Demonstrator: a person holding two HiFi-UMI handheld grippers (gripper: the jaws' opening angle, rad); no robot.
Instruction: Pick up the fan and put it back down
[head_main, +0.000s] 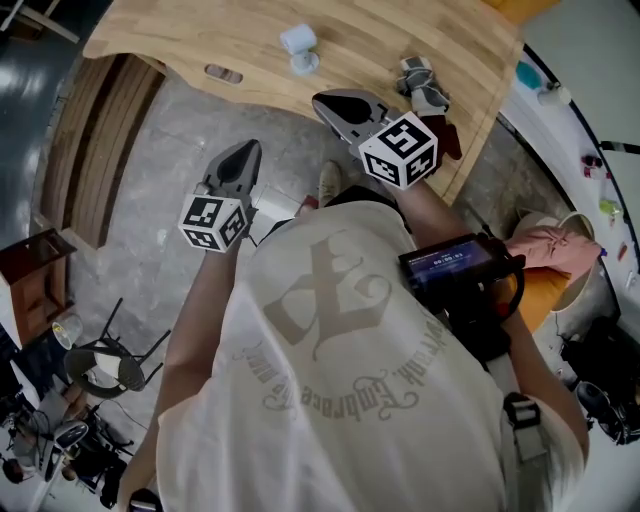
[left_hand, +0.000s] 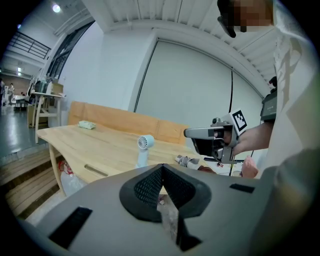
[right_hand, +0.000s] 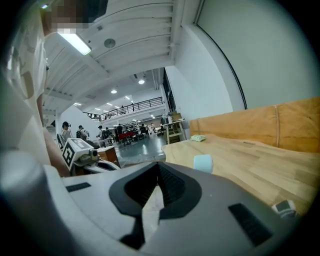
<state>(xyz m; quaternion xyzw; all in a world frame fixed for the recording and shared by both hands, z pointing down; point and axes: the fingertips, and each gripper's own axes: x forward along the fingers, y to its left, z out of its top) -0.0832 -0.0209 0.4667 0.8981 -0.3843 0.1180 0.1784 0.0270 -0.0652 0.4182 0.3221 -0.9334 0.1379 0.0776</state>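
the fan (head_main: 300, 48) stands upright on the wooden counter (head_main: 190, 35), a short way in from the near edge. it is pale blue, with a round head on a slim stem and a small base. in the left gripper view the fan (left_hand: 144, 147) shows its grille face above the left tool's tip. in the right gripper view only the fan's head (right_hand: 203, 163) rises above the right tool's body. nothing touches the fan.

the right tool (head_main: 324, 101) is nearer to the fan. in the head view its tip sits at the counter's near edge, apart from the fan. its jaws are pressed together with nothing between them, as the right gripper view shows at the tip (right_hand: 159, 169). its marker cube (head_main: 400, 150) sits behind the jaws.

the left tool (head_main: 243, 152) is held over the grey floor (head_main: 150, 190), short of the counter and well apart from the fan. its jaws are also fully together and empty, meeting in a point (left_hand: 162, 167). its marker cube (head_main: 212, 222) faces the camera.

a grey and white item (head_main: 420, 85) lies on the counter to the right of the fan. a slot (head_main: 222, 74) is cut in the counter to the left. a small green item (left_hand: 86, 125) lies at the far end of the counter.
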